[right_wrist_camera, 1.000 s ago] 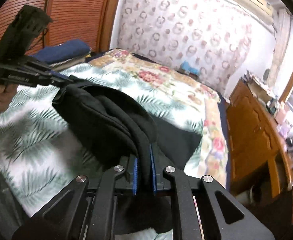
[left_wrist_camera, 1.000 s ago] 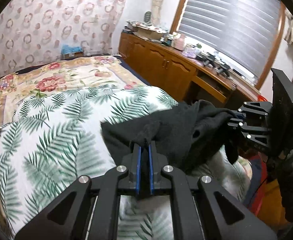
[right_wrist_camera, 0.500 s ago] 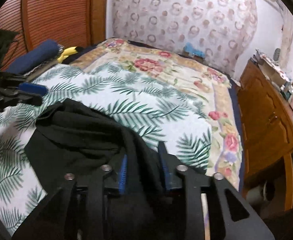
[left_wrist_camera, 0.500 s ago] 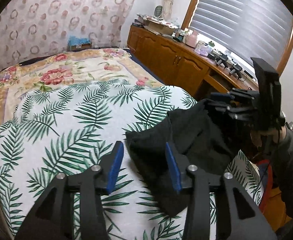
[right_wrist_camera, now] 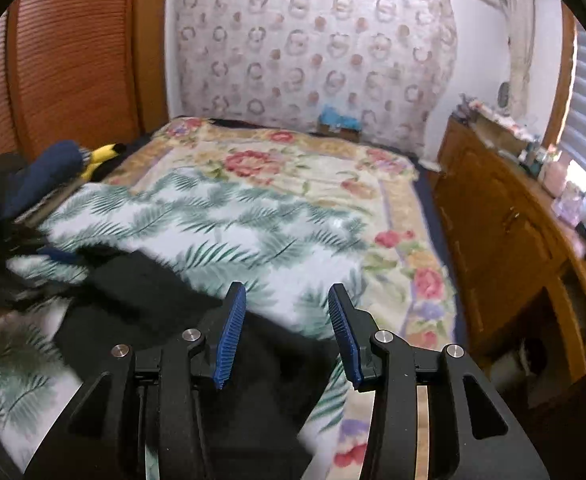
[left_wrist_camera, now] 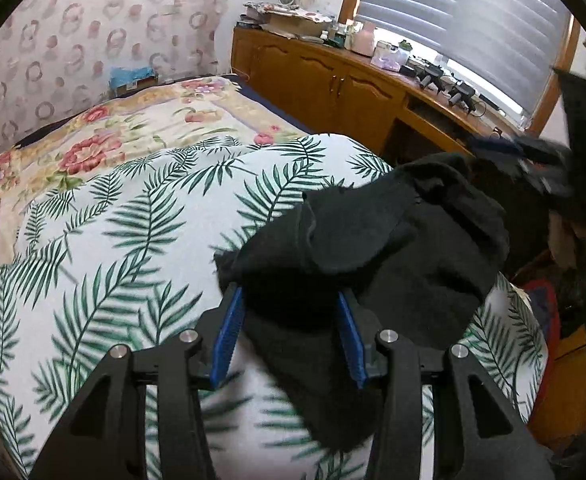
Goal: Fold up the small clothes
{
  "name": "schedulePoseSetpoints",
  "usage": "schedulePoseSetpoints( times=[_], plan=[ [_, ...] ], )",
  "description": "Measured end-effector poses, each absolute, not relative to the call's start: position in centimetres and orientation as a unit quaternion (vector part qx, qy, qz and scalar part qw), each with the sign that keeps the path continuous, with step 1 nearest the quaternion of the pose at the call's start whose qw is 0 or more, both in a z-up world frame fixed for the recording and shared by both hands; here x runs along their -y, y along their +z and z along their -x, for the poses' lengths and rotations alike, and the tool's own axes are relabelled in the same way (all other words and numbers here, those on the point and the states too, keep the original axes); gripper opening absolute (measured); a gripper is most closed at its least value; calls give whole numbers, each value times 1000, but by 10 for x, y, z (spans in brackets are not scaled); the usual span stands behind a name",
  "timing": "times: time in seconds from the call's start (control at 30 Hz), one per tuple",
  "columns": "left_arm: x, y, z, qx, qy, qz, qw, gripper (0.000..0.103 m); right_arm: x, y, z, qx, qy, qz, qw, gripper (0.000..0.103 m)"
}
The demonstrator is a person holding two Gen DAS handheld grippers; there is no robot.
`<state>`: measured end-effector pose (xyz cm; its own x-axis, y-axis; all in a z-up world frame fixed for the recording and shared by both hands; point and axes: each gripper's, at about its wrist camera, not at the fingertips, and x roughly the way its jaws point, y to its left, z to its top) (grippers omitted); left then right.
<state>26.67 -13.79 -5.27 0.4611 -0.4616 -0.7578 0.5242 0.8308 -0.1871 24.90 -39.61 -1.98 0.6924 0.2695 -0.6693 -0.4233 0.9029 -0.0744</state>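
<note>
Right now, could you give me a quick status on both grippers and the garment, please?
Left gripper open, right gripper opening, neither gripping. Black garment bunched on the fern-print blanket, cloth between left jaws. Nothing in the way.

Bed (left_wrist_camera: 93, 208) w/ fern cover, black garment (left_wrist_camera: 373, 248)

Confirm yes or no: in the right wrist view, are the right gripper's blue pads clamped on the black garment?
No. The right gripper has its jaws opening, its pads apart with a clear gap, and the black garment lies on the bed below them.
</note>
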Motion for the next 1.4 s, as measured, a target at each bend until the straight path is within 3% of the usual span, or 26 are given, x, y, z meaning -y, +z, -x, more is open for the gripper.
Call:
schedulePoseSetpoints(
  times=[0.5, 0.57, 0.6, 0.63, 0.9, 0.97, 1.1, 1.17, 1.33, 1.4],
  plan=[
    [138, -61, -315, -432, -246, -8, 868, 44, 374, -60, -214, -383, 222, 162, 882, 48],
    [136, -63, -315, -433, -245, -7, 868, 44, 376, -60, -220, -382, 230, 162, 880, 40],
    [135, -63, -314, -432, -244, -9, 868, 44, 378, -59, -222, -377, 235, 163, 881, 18],
    [134, -63, -314, -432, -244, -9, 868, 44, 380, -56, -226, -373, 239, 162, 882, 9],
    [123, -56, -304, -422, -246, 4, 872, 44, 431, -29, -282, -347, 133, 67, 926, 5],
    [120, -55, -300, -419, -247, 6, 874, 44, 440, -33, -290, -353, 116, 53, 927, 8],
    [116, -56, -294, -422, -248, 9, 872, 44, 443, -35, -285, -358, 89, 59, 928, 46],
    [116, -58, -290, -426, -253, 9, 869, 44, 444, -34, -275, -359, 93, 48, 927, 49],
    [119, -67, -286, -439, -258, 7, 861, 44, 439, -40, -249, -367, 120, 26, 922, 70],
    [122, -72, -288, -444, -258, 4, 858, 44, 434, -52, -245, -386, 130, 20, 913, 72]
  ],
)
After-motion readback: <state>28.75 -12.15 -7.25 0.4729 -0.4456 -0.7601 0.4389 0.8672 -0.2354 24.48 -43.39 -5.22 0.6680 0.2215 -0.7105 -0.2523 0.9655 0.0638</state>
